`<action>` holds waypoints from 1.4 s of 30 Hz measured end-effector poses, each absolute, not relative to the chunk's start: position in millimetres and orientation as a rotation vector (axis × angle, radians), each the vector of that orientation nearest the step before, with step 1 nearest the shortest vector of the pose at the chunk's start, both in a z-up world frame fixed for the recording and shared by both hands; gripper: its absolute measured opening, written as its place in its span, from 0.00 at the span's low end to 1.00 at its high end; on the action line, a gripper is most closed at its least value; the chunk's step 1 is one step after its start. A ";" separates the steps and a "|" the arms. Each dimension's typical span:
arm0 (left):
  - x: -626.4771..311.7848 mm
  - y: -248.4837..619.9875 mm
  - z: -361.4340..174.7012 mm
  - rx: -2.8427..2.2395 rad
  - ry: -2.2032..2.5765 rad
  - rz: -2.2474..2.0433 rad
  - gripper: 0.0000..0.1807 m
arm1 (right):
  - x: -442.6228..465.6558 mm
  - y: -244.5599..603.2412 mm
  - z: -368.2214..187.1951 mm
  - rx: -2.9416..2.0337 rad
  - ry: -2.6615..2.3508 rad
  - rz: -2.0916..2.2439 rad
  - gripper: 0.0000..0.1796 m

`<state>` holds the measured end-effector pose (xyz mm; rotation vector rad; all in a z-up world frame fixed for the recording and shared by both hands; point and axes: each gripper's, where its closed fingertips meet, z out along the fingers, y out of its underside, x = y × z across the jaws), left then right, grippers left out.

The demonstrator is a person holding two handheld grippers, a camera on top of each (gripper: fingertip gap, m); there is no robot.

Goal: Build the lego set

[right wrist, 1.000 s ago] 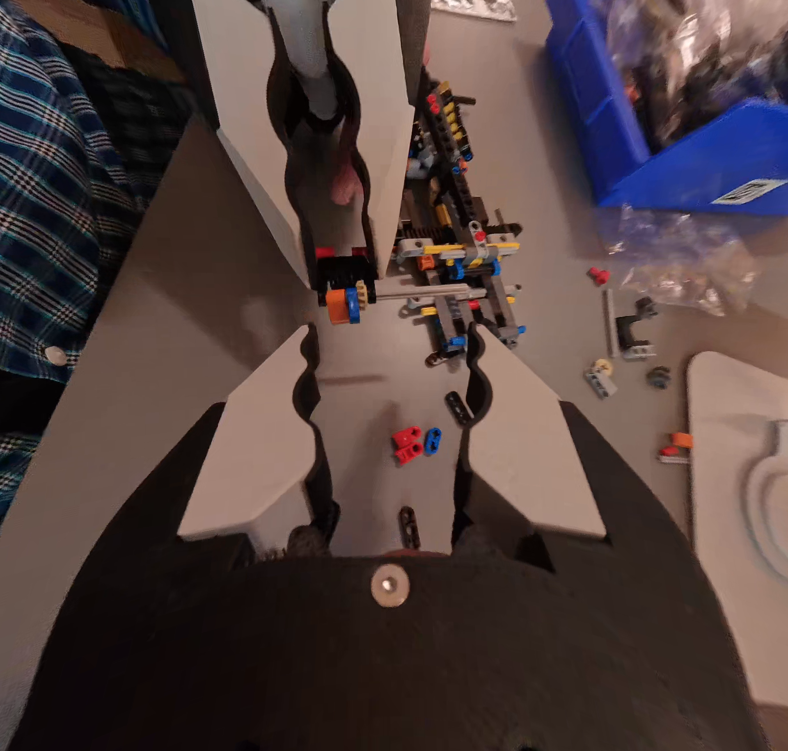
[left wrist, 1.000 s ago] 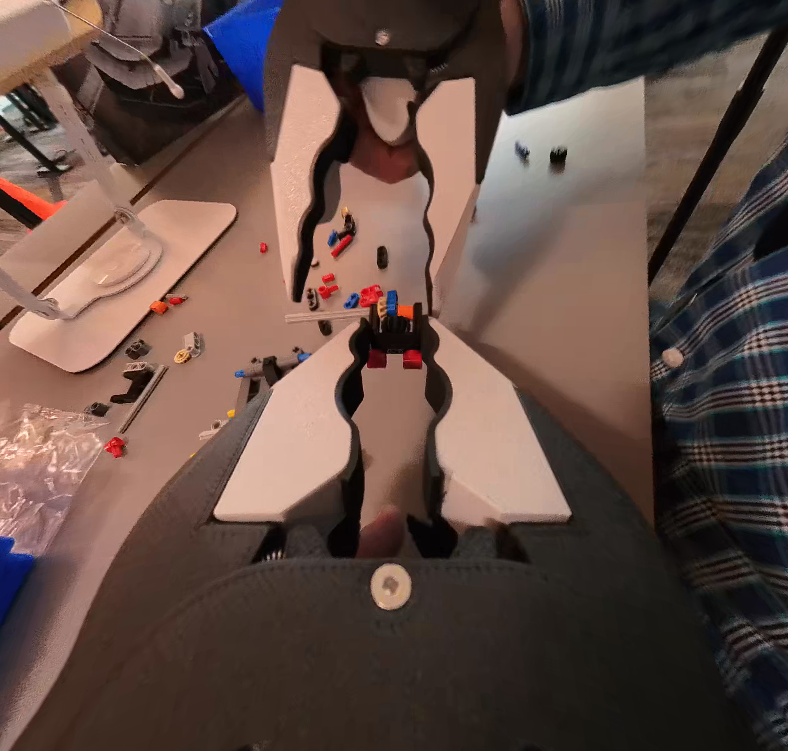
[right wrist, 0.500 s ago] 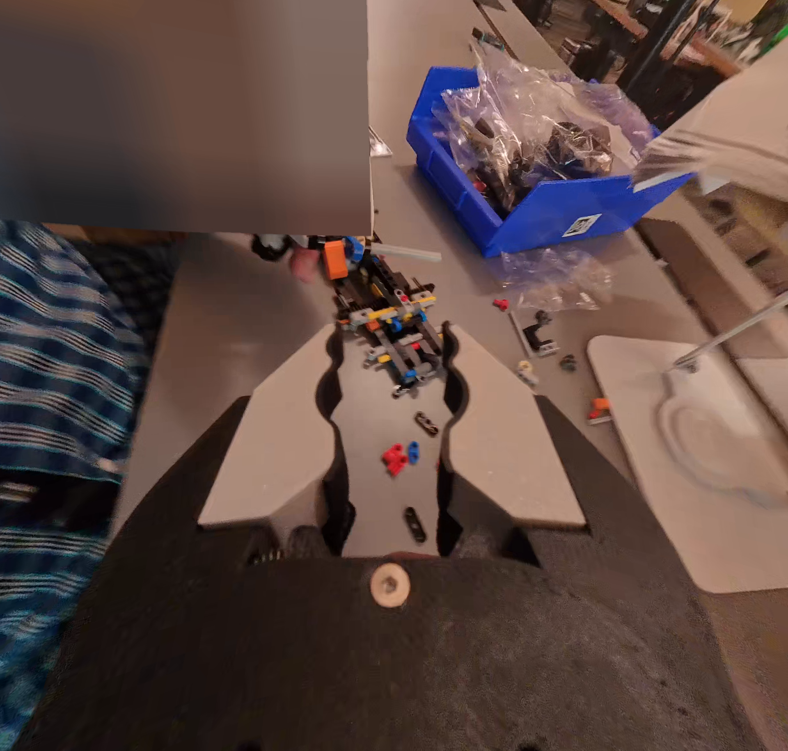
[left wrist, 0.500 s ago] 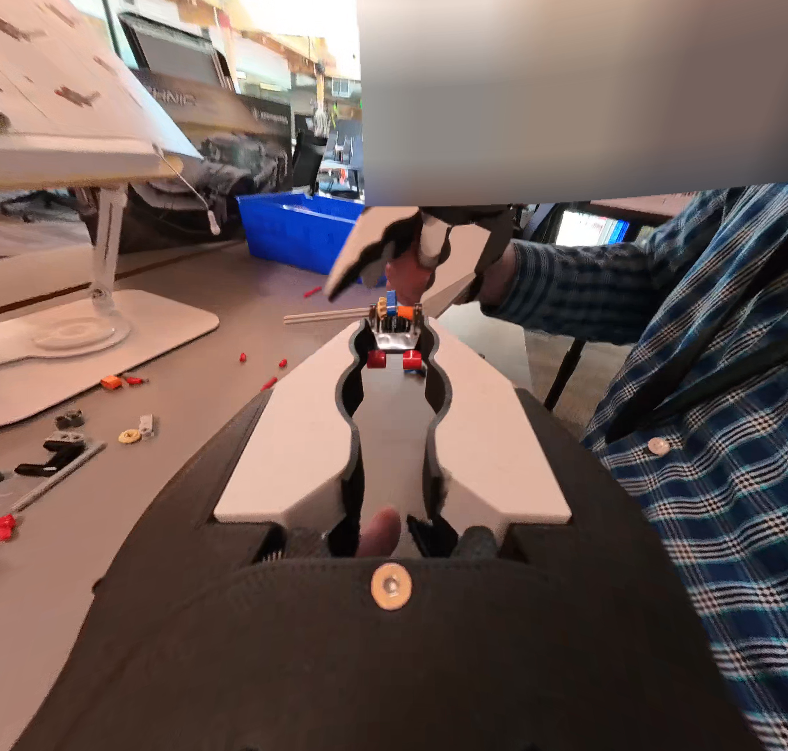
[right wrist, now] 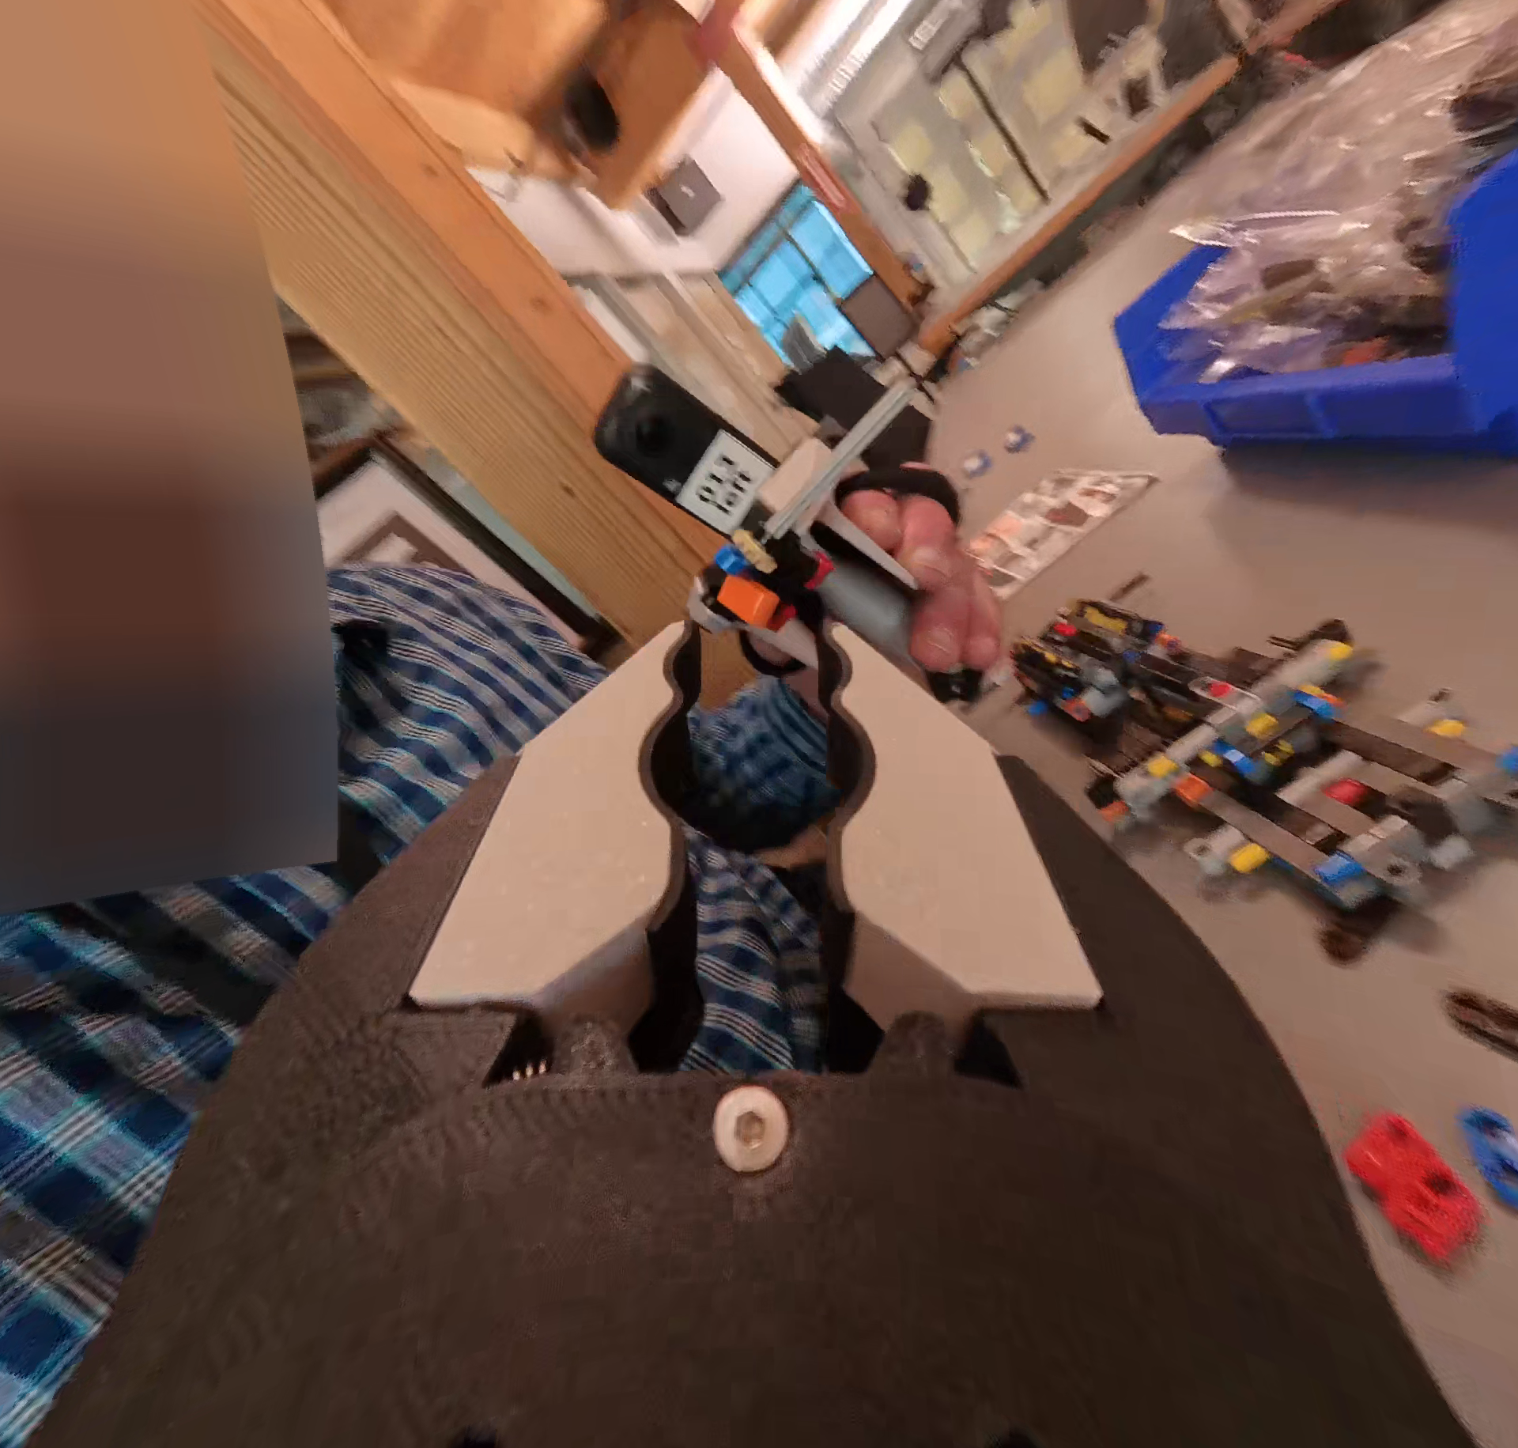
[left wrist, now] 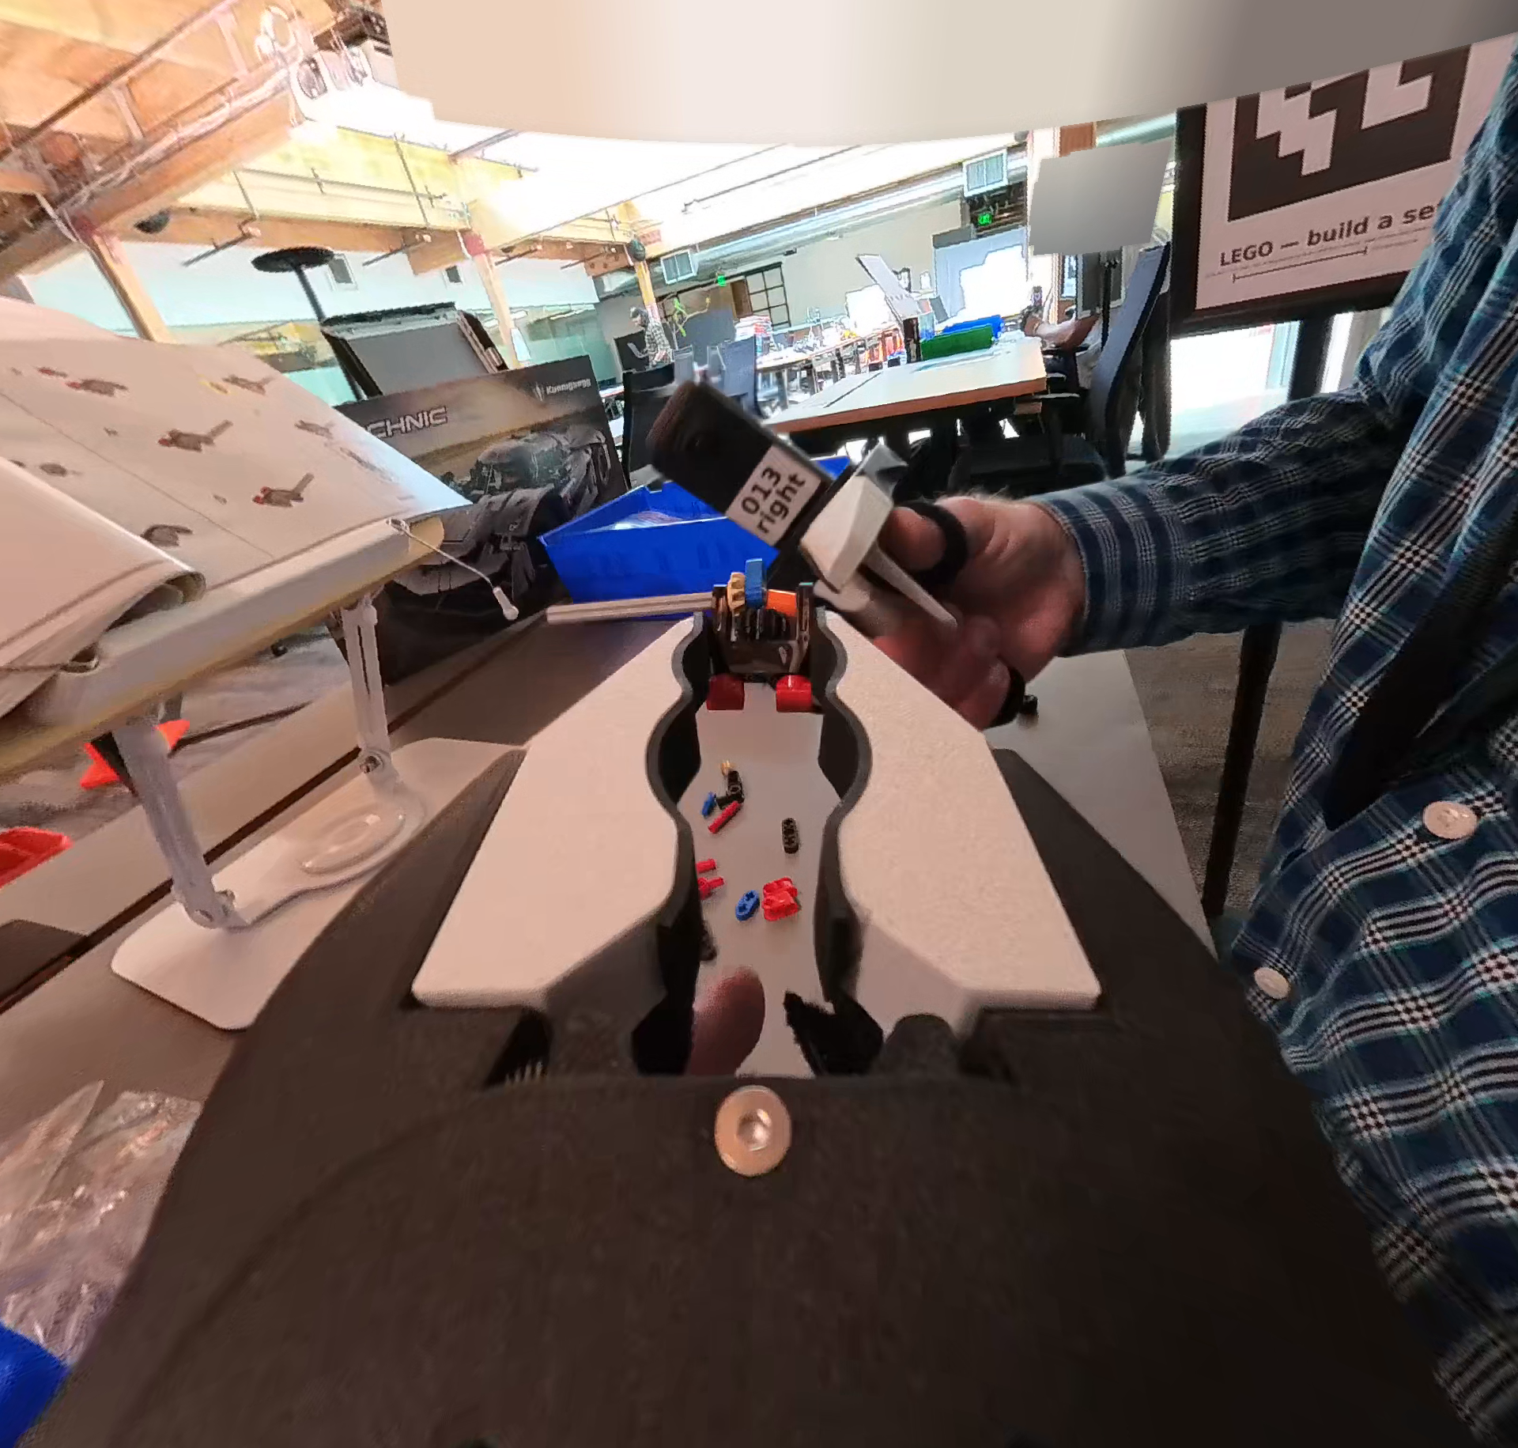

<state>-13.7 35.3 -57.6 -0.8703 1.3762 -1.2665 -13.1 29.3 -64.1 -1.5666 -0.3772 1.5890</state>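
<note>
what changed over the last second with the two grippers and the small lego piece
Both grippers lifted off the table and tilted up toward each other. The right gripper, wide open a second ago, has narrowed its jaws beside the small lego subassembly. The left gripper stays clamped on it; the long chassis still lies on the table.

grey surface [left wrist: 1068,759]; blue bin [right wrist: 1331,398]; blue-and-white plaid shirt [left wrist: 1413,874]; white gripper fingers [left wrist: 575,858] on black body; small lego piece [left wrist: 760,644] black, red, orange, blue.

Matt, grainy white plastic forms the left gripper [left wrist: 760,648] fingers [left wrist: 575,817], set on a rough black body. The lego subassembly [left wrist: 760,636] is glossy plastic; the table [right wrist: 1109,546] is smooth matt grey. The blue bin [right wrist: 1314,390] holds crinkled clear plastic bags [right wrist: 1314,201].
</note>
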 end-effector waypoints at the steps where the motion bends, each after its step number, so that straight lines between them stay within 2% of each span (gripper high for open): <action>1: -13.1 34.4 -56.4 -0.859 1.383 -1.259 0.12 | -12.9 28.8 -60.7 -1.527 -0.369 1.630 0.13; 11: -11.1 34.3 -49.7 -0.789 1.412 -1.167 0.12 | -10.6 31.4 -49.9 -1.397 -0.311 1.789 0.03; 42: -2.0 43.9 -60.5 -0.650 1.528 -0.603 0.12 | -1.9 36.7 -58.3 -1.541 -0.187 1.582 0.02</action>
